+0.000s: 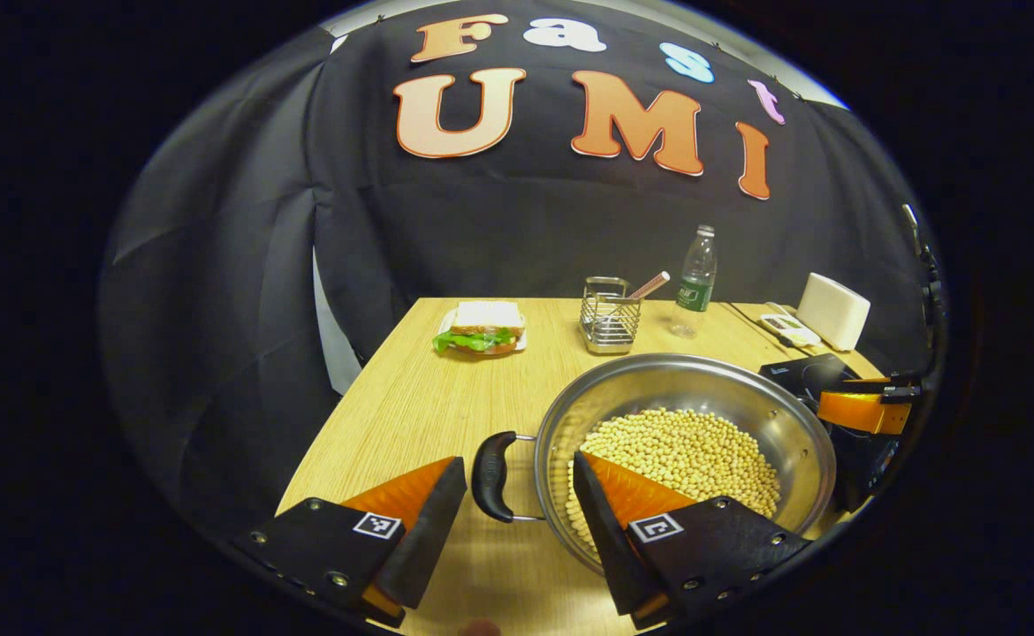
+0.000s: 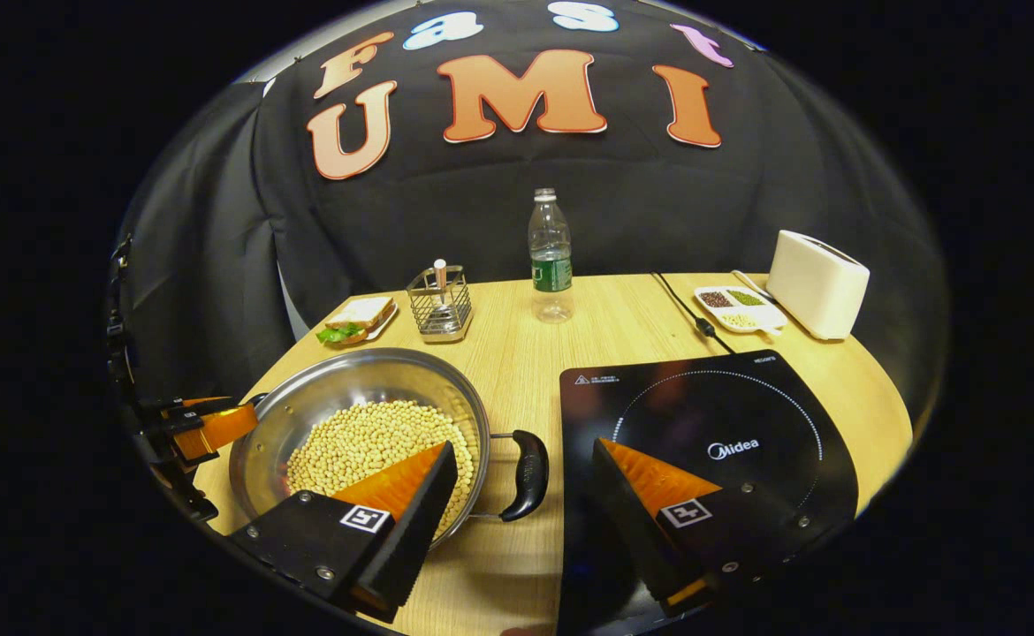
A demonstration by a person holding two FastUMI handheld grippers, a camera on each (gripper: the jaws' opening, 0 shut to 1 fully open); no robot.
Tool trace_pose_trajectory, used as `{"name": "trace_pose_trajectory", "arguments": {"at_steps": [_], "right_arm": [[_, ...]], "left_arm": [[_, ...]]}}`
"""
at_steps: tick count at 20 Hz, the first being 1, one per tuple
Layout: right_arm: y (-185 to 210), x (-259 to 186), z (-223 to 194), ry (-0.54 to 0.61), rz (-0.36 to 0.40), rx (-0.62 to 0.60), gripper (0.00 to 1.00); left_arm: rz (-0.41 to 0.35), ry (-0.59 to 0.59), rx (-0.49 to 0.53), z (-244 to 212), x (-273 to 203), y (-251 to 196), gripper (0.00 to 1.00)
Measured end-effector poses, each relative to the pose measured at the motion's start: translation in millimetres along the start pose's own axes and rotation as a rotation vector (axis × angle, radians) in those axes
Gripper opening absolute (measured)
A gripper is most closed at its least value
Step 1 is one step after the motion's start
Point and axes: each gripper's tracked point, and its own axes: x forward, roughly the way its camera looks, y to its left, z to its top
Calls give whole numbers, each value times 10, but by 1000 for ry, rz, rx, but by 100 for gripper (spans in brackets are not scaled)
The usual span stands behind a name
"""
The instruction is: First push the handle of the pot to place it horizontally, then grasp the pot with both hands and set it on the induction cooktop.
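A steel pot (image 1: 685, 367) holding soybeans (image 1: 685, 450) stands on the wooden table. Its black left handle (image 1: 492, 477) lies between the spread fingers of my left gripper (image 1: 519, 464), which is open and not pressing on it. In the right gripper view the pot (image 2: 349, 371) sits left of the black induction cooktop (image 2: 720, 424). The pot's right handle (image 2: 526, 474) lies between the fingers of my right gripper (image 2: 524, 448), also open. One right finger hangs over the beans, the other over the cooktop. Each gripper shows at the pot's far side in the other's view.
Along the back of the table are a sandwich on a plate (image 2: 353, 318), a wire holder (image 2: 439, 305), a water bottle (image 2: 551, 256), a dish of seeds (image 2: 738, 307) and a white toaster (image 2: 816, 284). A power cord (image 2: 685, 309) runs behind the cooktop.
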Motion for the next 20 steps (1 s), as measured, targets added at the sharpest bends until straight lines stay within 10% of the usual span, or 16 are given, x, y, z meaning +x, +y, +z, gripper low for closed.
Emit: {"name": "trace_pose_trajectory", "arguments": {"at_steps": [16, 20], "right_arm": [[90, 279, -204, 100, -46, 26, 78], [85, 301, -222, 110, -51, 39, 62]], "left_arm": [[-82, 83, -38, -253, 359, -13, 81], [-82, 99, -59, -258, 363, -64, 62]]}}
